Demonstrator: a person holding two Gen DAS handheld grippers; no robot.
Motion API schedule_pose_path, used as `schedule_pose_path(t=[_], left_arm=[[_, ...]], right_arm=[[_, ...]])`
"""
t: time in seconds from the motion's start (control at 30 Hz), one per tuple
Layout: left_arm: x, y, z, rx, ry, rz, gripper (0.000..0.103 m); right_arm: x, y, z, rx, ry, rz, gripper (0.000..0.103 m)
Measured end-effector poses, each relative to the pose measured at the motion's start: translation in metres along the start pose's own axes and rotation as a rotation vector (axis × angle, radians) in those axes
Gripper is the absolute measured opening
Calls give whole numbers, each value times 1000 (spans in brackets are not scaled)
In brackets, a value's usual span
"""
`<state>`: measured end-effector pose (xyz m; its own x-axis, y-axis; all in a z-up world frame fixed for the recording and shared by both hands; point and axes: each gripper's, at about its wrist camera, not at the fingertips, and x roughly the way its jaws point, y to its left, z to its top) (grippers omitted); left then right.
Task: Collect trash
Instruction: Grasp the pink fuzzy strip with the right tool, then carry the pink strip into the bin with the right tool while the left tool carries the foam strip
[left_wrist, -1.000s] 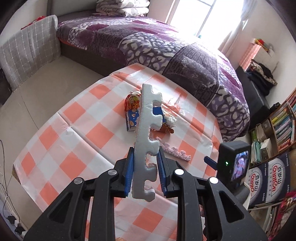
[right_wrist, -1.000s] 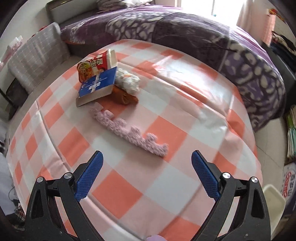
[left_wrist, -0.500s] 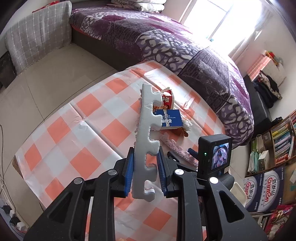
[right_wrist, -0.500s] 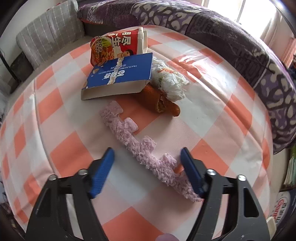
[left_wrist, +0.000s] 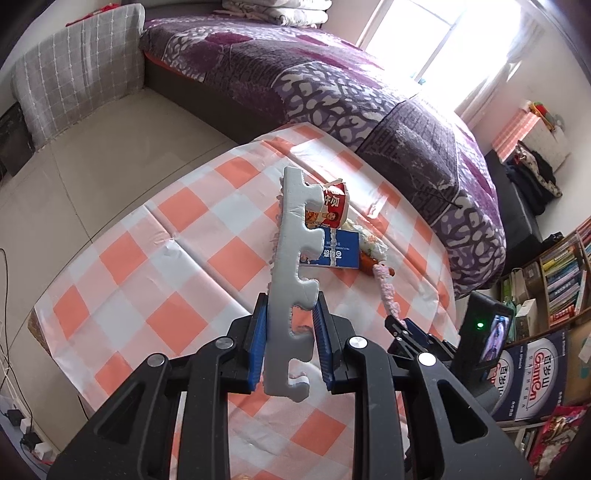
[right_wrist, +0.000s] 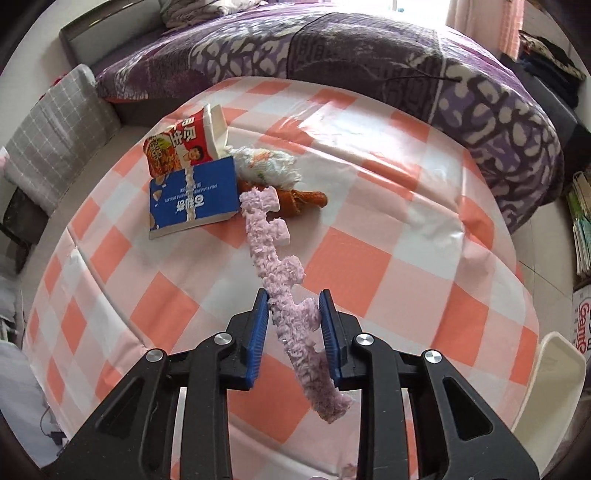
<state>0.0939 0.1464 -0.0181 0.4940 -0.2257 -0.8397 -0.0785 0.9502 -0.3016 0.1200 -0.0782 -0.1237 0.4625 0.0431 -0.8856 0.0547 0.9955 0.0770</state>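
Tool work first: left tool (left_wrist: 290, 347) clamped on a grey-white foam strip (left_wrist: 291, 266), blue pads pressing both flat sides near the strip's lower end. Strip's long axis runs straight out from the jaws, away from the camera and up the frame, toothed edge facing right, a short stub hanging below the pads. Right tool (right_wrist: 295, 332) has just been closing and now grips a pink fuzzy strip (right_wrist: 273, 251) between its pads, at about the lower third of its length. Pink strip's long axis leans slightly left as it runs away from the tool, notched tabs facing right; its far tip ends near the pile, and whether it touches the cloth I cannot tell. Near end pokes out below the jaws. In the left view the right tool (left_wrist: 406, 328) shows low on the right with the pink strip (left_wrist: 386, 291) rising from it. Beyond both strips, rest of the trash sits bunched on the counter (right_wrist: 369, 258), which carries an orange-and-white checked cloth: red noodle packet (right_wrist: 181, 147) farthest, blue box (right_wrist: 194, 199) lying flat just in front of it, crumpled white wrapper (right_wrist: 267, 164) and brown scrap (right_wrist: 303, 199) to the right, all touching or nearly so. Purple patterned bed (right_wrist: 369, 48) behind the counter; bookshelf (left_wrist: 557, 273) at right in the left view.
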Motion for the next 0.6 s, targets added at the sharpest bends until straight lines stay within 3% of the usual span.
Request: schedule_pose_path(t=[0.27,0.6], left_arm=[[6,-14,-7,40,8,4,24],[15,-36,-20,98,23,16,24]], right_arm=[[-52,-27,-12,74,-61,-14,27],[-79,-66,-40,149,-110,-36,27]])
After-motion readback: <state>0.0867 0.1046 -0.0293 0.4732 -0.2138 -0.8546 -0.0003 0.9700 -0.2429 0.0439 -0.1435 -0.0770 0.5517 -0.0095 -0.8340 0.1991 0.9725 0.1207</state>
